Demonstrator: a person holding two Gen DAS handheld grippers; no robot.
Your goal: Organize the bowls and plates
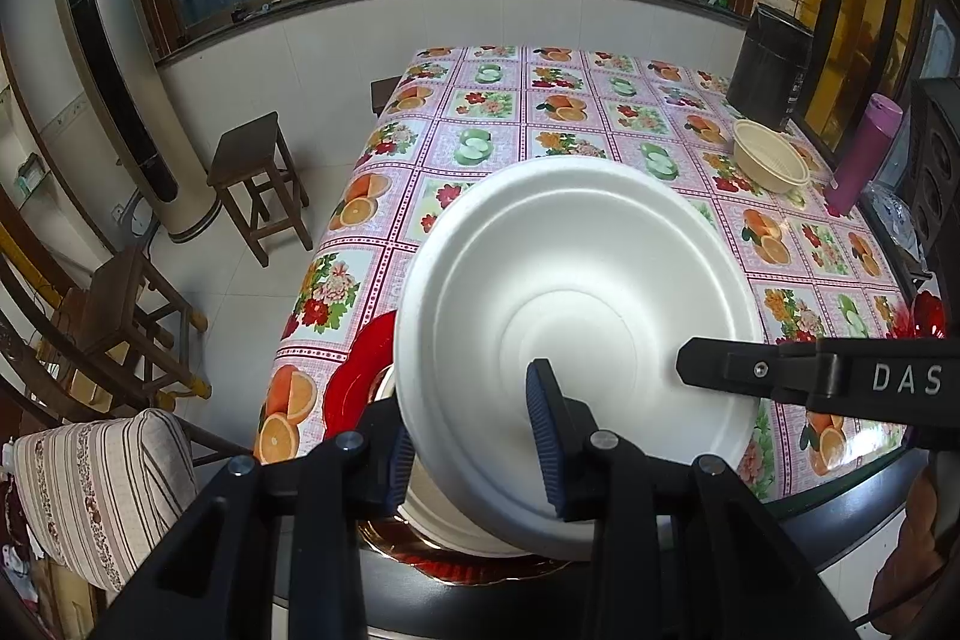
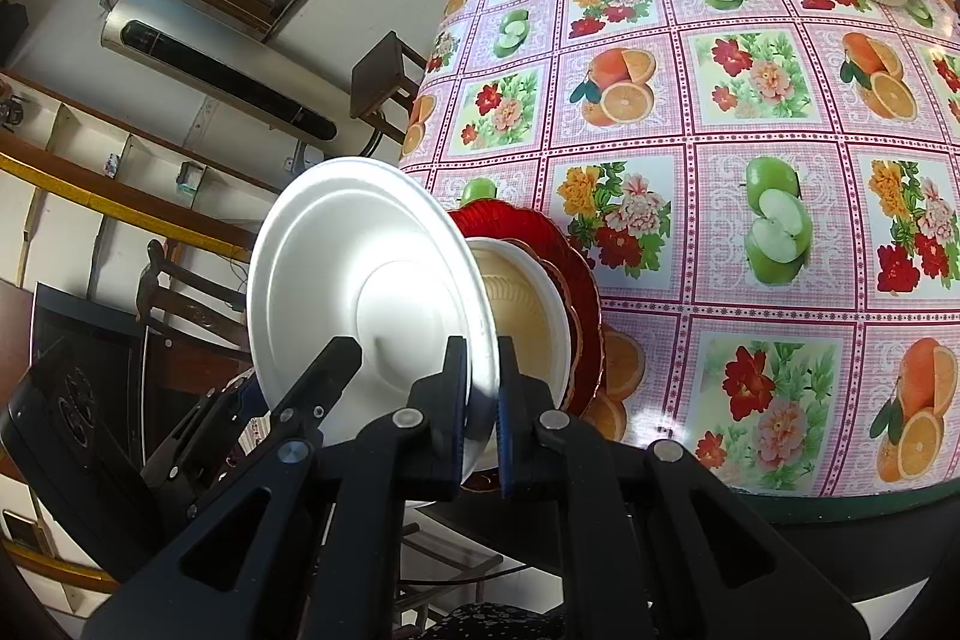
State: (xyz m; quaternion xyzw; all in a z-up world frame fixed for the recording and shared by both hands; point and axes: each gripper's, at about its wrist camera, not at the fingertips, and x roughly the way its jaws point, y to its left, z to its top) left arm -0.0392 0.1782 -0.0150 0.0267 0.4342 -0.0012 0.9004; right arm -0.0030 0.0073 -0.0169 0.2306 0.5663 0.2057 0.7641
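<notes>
Two grippers on one white foam plate [image 1: 576,316], held tilted over the table's near edge.
Right gripper [image 2: 482,400] is pinched tight on its rim, left gripper [image 1: 474,451] looks clamped across the rim too; under it a cream bowl [image 2: 528,316] sits on a red plate [image 2: 540,226], another cream bowl [image 1: 771,154] far off.

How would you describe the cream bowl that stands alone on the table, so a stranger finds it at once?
Start at the table with the fruit-and-flower tablecloth and go to its far corner, near the purple bottle. There sits the cream bowl, ribbed inside and empty, far from the red plate at the near edge.
</notes>
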